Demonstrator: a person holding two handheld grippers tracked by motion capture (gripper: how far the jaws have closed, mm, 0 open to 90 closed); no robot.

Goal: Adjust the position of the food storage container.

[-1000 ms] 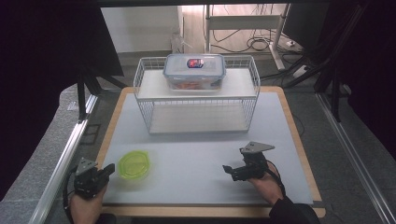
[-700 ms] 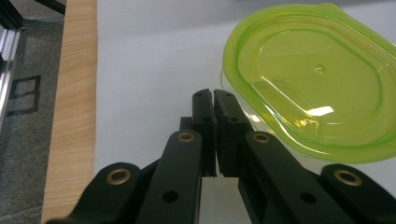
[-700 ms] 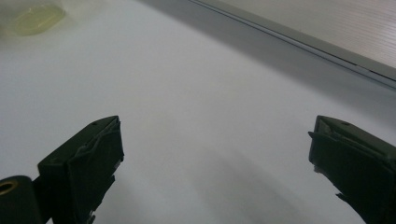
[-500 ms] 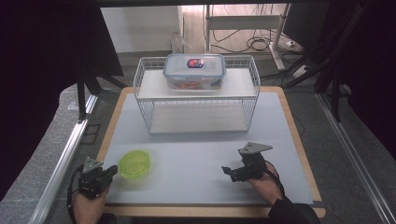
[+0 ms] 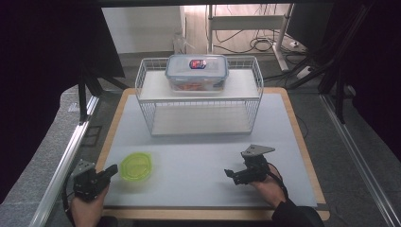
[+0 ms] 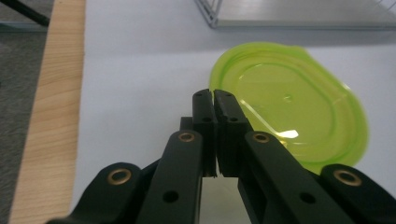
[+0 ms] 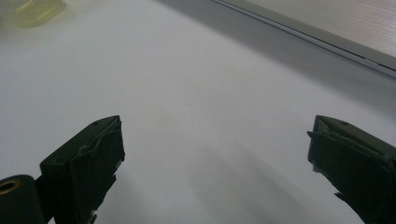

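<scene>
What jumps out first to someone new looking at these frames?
The bright yellow-green lid lying flat on the pale mat near the front left, with the shut left gripper pointed at its edge. Behind it, a white wire rack stands at the back of the mat with a clear lidded food container on its top shelf. At front right, the right gripper rests with jaws wide open over bare mat.

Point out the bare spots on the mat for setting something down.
Free: the mat between the green lid and the right gripper, and right of the wire rack. Crowded: near the left gripper.
</scene>
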